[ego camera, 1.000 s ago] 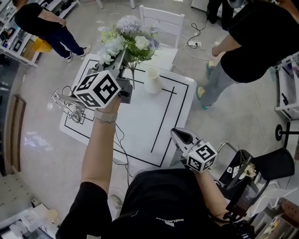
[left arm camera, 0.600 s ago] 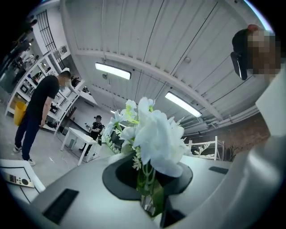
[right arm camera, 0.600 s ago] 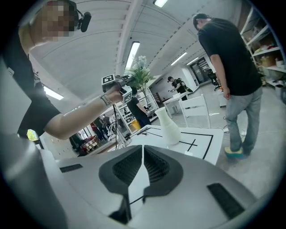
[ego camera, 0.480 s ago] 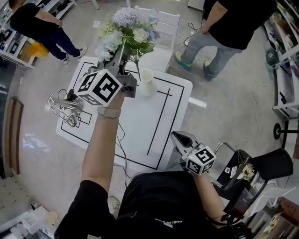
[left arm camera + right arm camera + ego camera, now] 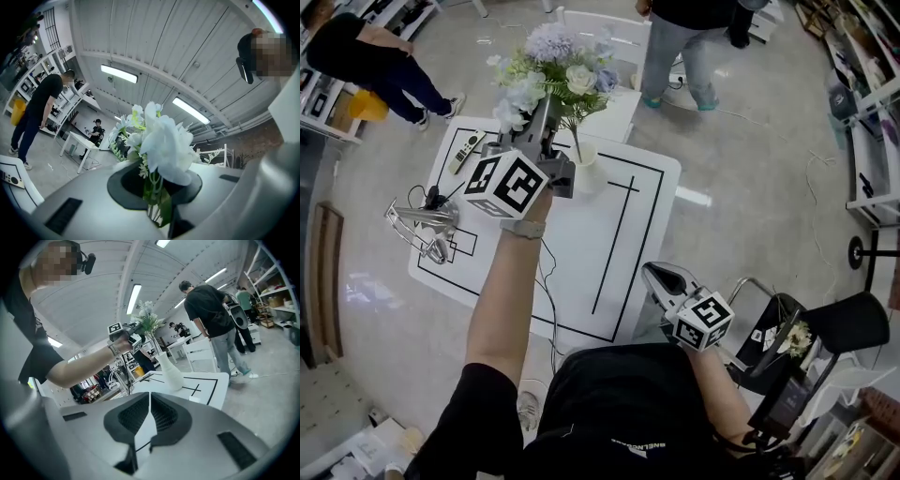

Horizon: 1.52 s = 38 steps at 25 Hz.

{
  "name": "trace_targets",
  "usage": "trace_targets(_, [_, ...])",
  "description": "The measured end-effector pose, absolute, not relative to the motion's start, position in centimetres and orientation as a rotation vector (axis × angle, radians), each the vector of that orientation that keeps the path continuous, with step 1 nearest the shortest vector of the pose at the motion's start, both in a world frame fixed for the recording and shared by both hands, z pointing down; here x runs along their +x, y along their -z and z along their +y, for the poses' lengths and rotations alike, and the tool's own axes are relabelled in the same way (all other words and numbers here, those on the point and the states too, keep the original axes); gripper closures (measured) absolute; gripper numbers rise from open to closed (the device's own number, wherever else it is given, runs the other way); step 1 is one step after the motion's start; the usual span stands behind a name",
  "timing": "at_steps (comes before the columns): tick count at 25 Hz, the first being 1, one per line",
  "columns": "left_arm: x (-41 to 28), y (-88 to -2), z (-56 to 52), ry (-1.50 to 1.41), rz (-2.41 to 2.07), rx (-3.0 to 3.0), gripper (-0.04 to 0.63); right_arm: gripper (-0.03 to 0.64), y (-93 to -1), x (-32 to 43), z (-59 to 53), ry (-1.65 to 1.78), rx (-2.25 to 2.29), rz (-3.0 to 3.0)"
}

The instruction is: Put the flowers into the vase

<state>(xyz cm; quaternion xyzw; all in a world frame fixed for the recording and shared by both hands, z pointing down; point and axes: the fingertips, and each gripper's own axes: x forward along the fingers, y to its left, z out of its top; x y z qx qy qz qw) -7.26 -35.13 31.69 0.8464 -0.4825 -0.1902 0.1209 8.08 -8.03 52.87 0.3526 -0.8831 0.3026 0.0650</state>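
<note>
My left gripper (image 5: 546,114) is raised over the table's far side and is shut on the stems of a bouquet (image 5: 558,73) of white, pale blue and green flowers. In the left gripper view the stems (image 5: 157,201) sit pinched between the dark pads, with a white bloom (image 5: 166,145) in front. A thin stem (image 5: 576,142) hangs down to the mouth of the white vase (image 5: 587,174), which stands upright on the white table (image 5: 581,272). My right gripper (image 5: 667,279) hangs by the table's near right edge, shut and holding nothing. The vase (image 5: 169,372) and the bouquet (image 5: 148,320) also show in the right gripper view.
A remote control (image 5: 465,150) and a wire rack (image 5: 420,225) lie on the table's left side. A white chair (image 5: 623,42) stands behind the table and a black chair (image 5: 851,330) at the right. People stand at the back left (image 5: 370,52) and back middle (image 5: 684,37).
My left gripper has carried the bouquet to the right, so its hanging stem now meets the vase's mouth. The person at the right has walked to the back. My right gripper has barely shifted.
</note>
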Motion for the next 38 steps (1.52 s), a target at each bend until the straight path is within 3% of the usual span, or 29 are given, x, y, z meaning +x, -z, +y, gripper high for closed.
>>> trace_targets(38, [-5.6,-43.9,-30.7,0.335,-1.329,2.442,0.509,0.606,-53.4,6.8,-8.0,-0.922,1.036,-2.656])
